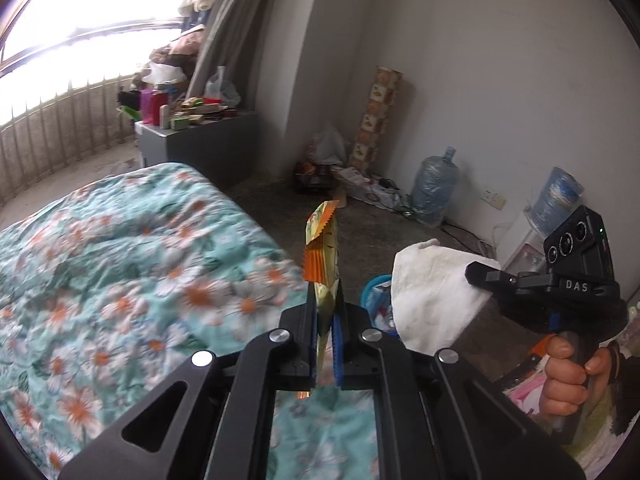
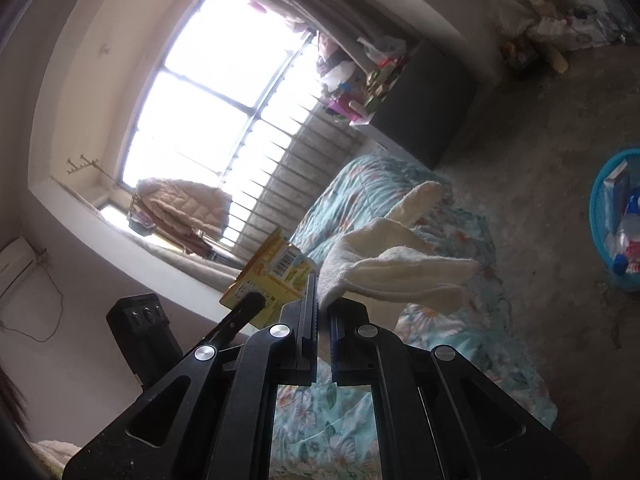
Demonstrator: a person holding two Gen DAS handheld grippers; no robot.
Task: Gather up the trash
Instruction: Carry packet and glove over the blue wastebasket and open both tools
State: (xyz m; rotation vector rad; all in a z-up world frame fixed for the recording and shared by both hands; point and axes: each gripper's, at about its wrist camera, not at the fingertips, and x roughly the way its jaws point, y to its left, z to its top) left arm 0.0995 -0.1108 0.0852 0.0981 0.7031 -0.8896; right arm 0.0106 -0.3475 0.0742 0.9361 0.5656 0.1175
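My left gripper [image 1: 325, 300] is shut on a yellow and orange snack wrapper [image 1: 322, 248], which stands up between the jaws above the bed's edge. In the right wrist view the same wrapper [image 2: 276, 268] shows its barcode side, pinched by the left gripper [image 2: 256, 300]. My right gripper [image 2: 322, 300] is shut on a crumpled white tissue [image 2: 396, 264], which spreads forward over the bed. The left wrist view shows that tissue [image 1: 432, 296] hanging from the right gripper [image 1: 476, 274], with a hand on its handle. A blue trash basket [image 2: 600, 216] stands on the floor, also seen partly behind the tissue as the basket [image 1: 374, 288].
A bed with a teal floral quilt [image 1: 120, 280] fills the left. Beyond it stands a grey cabinet [image 1: 208, 148] with clutter on top. Along the far wall are a water jug [image 1: 434, 184], bags and a tall patterned tube [image 1: 378, 116]. Bare concrete floor [image 2: 540, 128] lies around the basket.
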